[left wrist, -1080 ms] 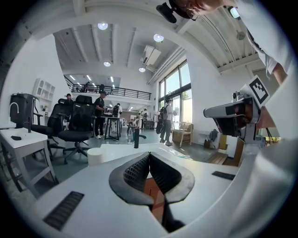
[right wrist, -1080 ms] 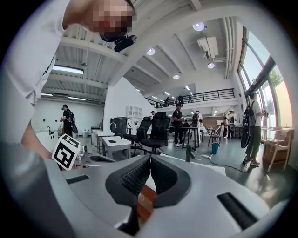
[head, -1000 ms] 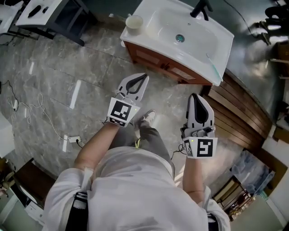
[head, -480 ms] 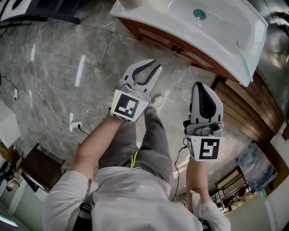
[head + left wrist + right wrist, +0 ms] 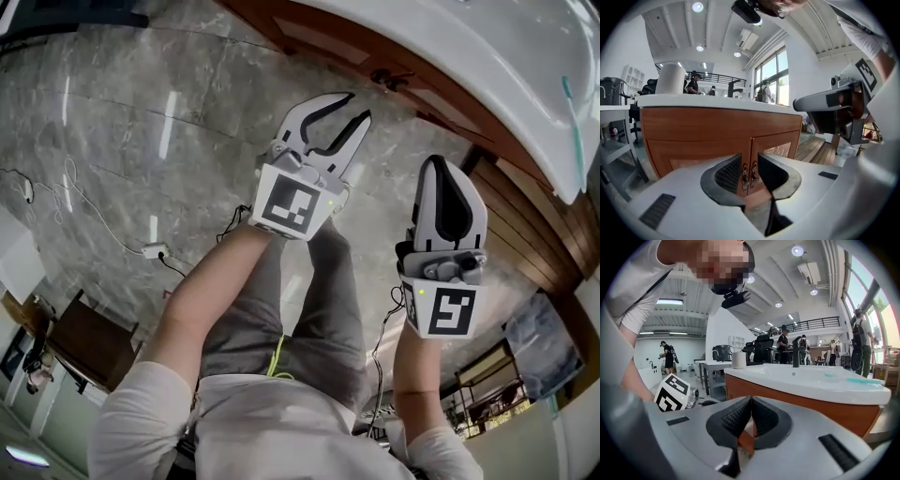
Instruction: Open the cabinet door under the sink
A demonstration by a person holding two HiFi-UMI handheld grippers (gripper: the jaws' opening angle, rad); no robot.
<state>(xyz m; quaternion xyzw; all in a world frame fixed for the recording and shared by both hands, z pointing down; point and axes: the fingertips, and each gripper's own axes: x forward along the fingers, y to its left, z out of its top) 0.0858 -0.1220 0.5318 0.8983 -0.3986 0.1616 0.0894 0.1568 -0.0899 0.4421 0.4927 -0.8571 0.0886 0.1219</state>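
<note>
The cabinet (image 5: 717,124) stands under the white sink (image 5: 811,378), its brown front facing both grippers. Its two doors (image 5: 776,143) are shut and flush with the front. The seam between them runs upright. A small metal handle hangs on each side of that seam, and the handles (image 5: 744,172) are long from top to bottom. The doors' lower edge is hidden behind the left gripper's body.

The left gripper (image 5: 358,105) hangs in front of the cabinet, apart from it, aimed at the handles. Its jaws have just been opening and stand apart with nothing between them; the handles show well beyond the gap. The right gripper (image 5: 448,165) is also in front of the cabinet, aimed at its corner, jaws pressed together on nothing.

On the sink above the cabinet stand a pale cup (image 5: 670,78) and a dark tap (image 5: 734,87). The floor (image 5: 141,122) before the cabinet is glossy grey veined stone, with a white plug box (image 5: 153,250) and its cable on it. Wooden planks (image 5: 525,220) lie beside the cabinet. Behind the cabinet is a high white hall with ceiling lamps, tall windows (image 5: 776,79), desks and people standing.
</note>
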